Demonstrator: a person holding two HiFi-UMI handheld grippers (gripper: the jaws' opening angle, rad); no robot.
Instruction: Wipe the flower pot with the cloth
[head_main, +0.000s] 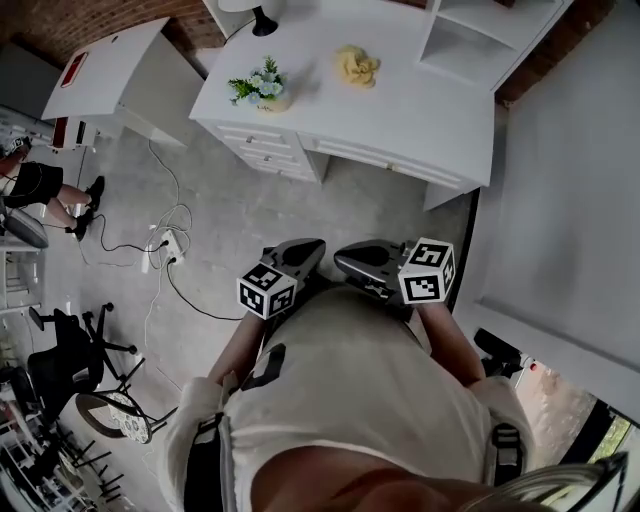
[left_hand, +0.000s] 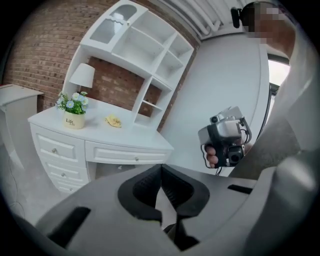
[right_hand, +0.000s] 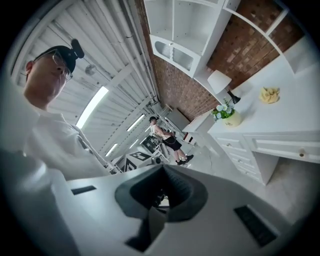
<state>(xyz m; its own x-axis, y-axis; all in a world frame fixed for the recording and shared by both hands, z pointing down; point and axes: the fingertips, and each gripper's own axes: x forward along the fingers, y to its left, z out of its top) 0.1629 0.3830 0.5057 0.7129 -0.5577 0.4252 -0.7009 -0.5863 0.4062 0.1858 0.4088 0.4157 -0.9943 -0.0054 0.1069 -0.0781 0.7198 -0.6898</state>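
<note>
Small cream flower pot (left_hand: 74, 120) printed "Life". Left gripper (left_hand: 161, 171) and right gripper (right_hand: 163, 171): jaws clenched together, nothing held.

Head view: even, soft light, moderately bright; white desk (head_main: 400, 90) at 12 o'clock nearly washed out, soft shadow under front edge. Both gripper views: heavy fisheye bending, dark vignette round rim. Right gripper view: ceiling strip lights (right_hand: 93, 102) glare at 10 o'clock. Left gripper view: blown-out bright opening (left_hand: 278, 75) at 2 o'clock. Left gripper (left_hand: 161, 169) and right gripper (right_hand: 162, 169) bodies soft, close to lens.
</note>
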